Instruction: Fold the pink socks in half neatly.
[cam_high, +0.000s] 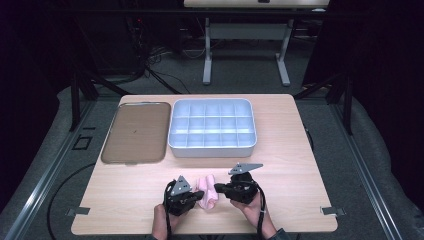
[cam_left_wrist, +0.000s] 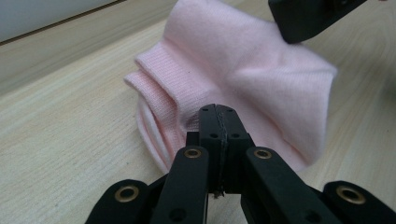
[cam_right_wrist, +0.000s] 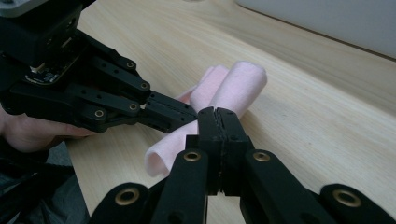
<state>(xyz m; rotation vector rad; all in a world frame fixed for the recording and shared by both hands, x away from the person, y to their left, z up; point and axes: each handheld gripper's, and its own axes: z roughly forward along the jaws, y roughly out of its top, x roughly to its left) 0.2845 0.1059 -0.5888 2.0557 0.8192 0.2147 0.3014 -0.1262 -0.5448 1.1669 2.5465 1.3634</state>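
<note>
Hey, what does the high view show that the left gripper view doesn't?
High view alone: the brown tray, the white compartment box, and the person's hands with both tools on the table.

Left gripper view alone: the ribbed cuff edges of the pink cloth, and the left claw shut tight against the fabric.

Both share: the folded pink cloth on the pale wood, with the right claw at its far side.

- The left gripper pointed right, its jaws pressed together.
- The right gripper pointed left toward it, jaws likewise closed, tips close together.
- Both hands entered from the near edge, gripping the tools from behind.
</note>
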